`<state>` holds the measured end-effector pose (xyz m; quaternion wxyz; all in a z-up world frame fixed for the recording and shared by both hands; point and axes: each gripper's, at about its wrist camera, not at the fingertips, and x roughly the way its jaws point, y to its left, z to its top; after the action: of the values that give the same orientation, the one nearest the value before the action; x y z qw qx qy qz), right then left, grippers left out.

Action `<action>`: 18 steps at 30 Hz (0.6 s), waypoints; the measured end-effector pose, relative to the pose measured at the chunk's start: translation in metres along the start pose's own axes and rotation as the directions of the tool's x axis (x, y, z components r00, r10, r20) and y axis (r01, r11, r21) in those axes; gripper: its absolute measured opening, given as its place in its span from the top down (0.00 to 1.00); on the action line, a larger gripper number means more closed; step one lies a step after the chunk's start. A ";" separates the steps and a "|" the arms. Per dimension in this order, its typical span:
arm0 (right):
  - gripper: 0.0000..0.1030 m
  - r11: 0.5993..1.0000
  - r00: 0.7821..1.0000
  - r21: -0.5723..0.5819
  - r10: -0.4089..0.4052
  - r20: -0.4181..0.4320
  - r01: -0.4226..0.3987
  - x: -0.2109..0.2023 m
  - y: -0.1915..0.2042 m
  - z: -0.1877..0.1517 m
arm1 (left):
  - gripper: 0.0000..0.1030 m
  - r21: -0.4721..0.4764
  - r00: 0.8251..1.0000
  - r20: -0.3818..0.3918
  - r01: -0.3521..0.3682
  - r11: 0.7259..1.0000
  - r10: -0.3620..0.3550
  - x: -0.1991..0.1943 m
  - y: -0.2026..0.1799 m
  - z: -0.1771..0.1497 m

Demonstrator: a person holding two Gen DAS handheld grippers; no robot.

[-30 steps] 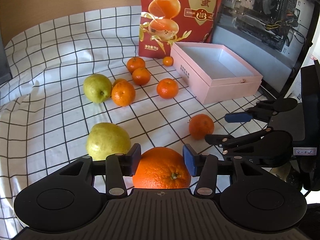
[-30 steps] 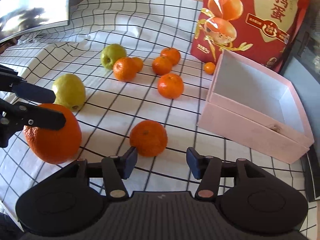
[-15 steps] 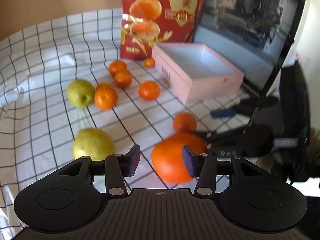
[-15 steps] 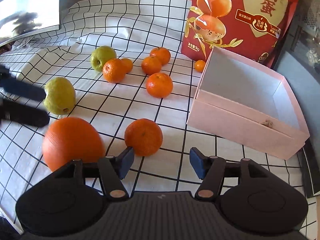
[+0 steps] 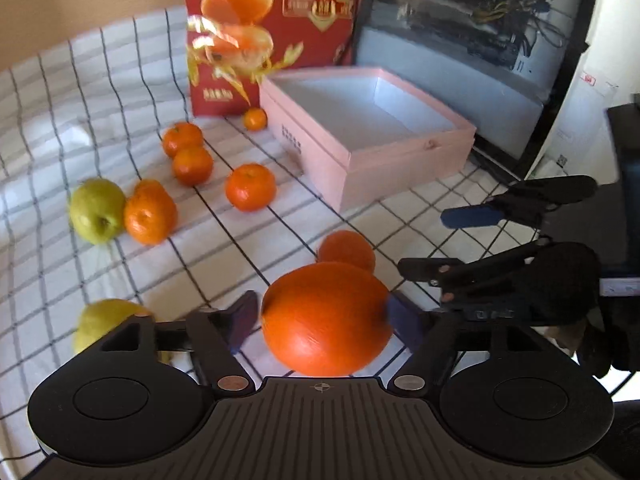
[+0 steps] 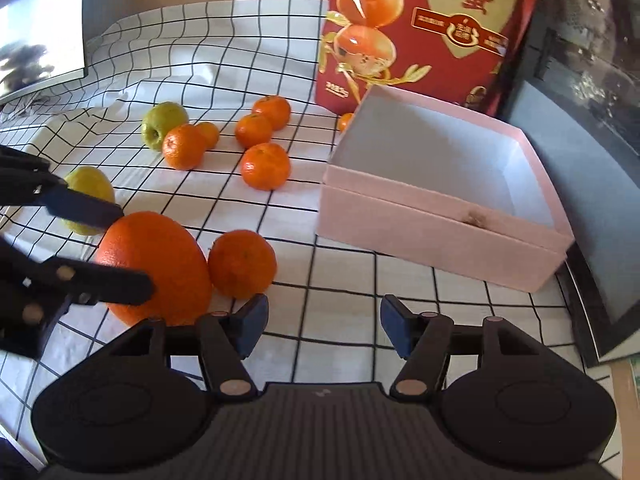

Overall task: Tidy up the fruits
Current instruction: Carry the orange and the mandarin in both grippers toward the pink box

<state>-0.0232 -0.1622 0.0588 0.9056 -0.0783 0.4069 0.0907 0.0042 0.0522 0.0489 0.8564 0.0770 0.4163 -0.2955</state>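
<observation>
Big orange between the opening left gripper's pads, near edge of the grid-cloth surface

Large orange: glossy, pebbled, oval; left gripper jaws opening, pads just off it. A smaller mandarin touches its right side. Right gripper spread, nothing between its pads. Pink cardboard box far right, smooth, square.

A white cloth with black lines covers the table, and it is wrinkled at the far side. Behind it is a plain tan wall. A big red bag with orange pictures stands at the back. A computer case with a see-through side shows wires inside. A bright screen sits at the far left. Sunlight falls on the cloth.
</observation>
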 end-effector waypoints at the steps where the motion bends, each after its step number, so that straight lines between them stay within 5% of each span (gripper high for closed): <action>1: 0.39 1.000 1.000 0.003 -0.001 -0.001 0.001 0.000 -0.001 -0.001 | 0.12 -0.028 1.000 -0.021 0.020 0.999 -0.020 0.007 0.004 0.001; 6: 0.39 1.000 1.000 0.002 0.001 0.000 -0.001 -0.005 0.000 -0.004 | 0.13 -0.201 0.995 -0.035 0.080 0.976 -0.089 0.026 0.018 0.002; 10: 0.38 1.000 1.000 -0.001 -0.014 0.004 0.014 -0.009 -0.001 -0.009 | 0.26 -0.228 0.987 -0.056 0.132 0.965 -0.149 0.032 0.020 0.000; 18: 0.36 0.999 0.999 0.023 -0.038 0.011 0.037 -0.013 -0.011 -0.016 | 0.26 -0.232 0.980 -0.074 0.162 0.959 -0.184 0.022 0.019 -0.015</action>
<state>-0.0409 -0.1773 0.0583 0.9103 -0.0752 0.4011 0.0695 0.0158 0.0633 0.0203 0.8097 -0.0434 0.4924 -0.3163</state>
